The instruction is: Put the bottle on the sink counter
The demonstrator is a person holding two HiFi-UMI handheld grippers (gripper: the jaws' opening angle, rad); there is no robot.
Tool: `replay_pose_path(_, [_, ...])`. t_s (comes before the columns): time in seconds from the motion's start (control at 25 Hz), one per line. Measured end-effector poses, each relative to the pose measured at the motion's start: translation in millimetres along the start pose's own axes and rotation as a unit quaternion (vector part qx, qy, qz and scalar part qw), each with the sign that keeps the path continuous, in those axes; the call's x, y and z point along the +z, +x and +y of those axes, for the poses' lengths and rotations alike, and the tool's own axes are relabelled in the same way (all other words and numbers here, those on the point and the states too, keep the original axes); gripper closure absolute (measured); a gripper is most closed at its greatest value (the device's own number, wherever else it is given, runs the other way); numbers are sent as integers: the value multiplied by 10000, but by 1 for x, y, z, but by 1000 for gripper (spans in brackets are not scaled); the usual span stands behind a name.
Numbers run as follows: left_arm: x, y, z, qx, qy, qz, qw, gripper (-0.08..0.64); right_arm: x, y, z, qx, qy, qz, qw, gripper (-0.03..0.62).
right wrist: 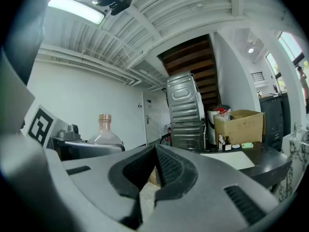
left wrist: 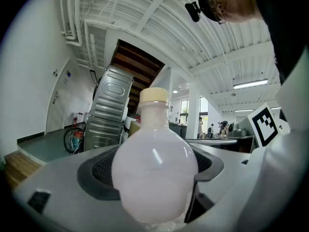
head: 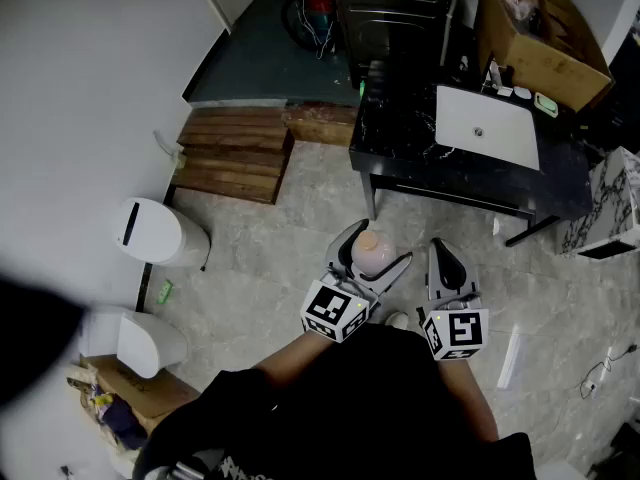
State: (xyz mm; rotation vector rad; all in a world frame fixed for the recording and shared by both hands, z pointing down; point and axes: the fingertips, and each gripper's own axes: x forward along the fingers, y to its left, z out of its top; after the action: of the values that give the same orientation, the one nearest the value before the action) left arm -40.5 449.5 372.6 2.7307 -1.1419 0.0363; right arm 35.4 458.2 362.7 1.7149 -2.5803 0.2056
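A round, pale pink bottle [head: 372, 255] with a cream cap stands upright between the jaws of my left gripper [head: 376, 253], which is shut on its wide belly. In the left gripper view the bottle [left wrist: 154, 170] fills the middle, with a dark pad pressed on each side. My right gripper [head: 443, 258] is held just to the right of it, shut with nothing between the jaws [right wrist: 155, 164]. That view also shows the bottle [right wrist: 105, 132] to its left. The black marble sink counter [head: 400, 118] with its white basin [head: 487, 128] lies ahead, across a stretch of floor.
A cardboard box [head: 540, 38] and small items sit at the counter's far right end. A metal appliance [head: 395, 8] stands behind the counter. Wooden steps [head: 235, 153] lie at the left, and a white bin [head: 155, 233] nearer. A marble block [head: 610, 208] is at the right.
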Motion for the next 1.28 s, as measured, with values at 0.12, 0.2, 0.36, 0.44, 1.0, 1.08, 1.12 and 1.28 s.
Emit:
replay_pose_path(0.12, [-1, 10, -1, 116, -11, -50, 9999, 167, 2, -10, -16, 27, 16, -127, 9999, 555])
replay_pose_path(0.2, [-4, 14, 1, 230, -40, -95, 9997, 167, 4, -17, -30, -32, 256, -354, 9990, 554])
replay_pose_path(0.36, [-15, 23, 6, 382, -186, -69, 9991, 167, -4, -23, -57, -296, 411, -373, 9980, 552])
replay_pose_path(0.44, [-16, 28, 11, 413, -169, -19, 9990, 167, -10, -22, -67, -367, 497, -295, 9977, 552])
replay_pose_path(1.0, [-3, 136, 127, 481, -156, -18, 9987, 167, -21, 78, -142, -697, 404, -11, 9968, 552])
replay_pose_path(1.08, [2, 157, 146, 520, -243, -36, 9983, 167, -19, 104, -150, -704, 318, 93, 9970, 552])
replay_pose_path(1.12, [6, 168, 156, 509, -250, -51, 9984, 167, -16, 117, -155, -720, 267, 144, 9969, 552])
replay_pose_path(1.28, [21, 209, 192, 332, -228, -34, 9992, 167, -7, 169, -167, -713, 82, 351, 9968, 552])
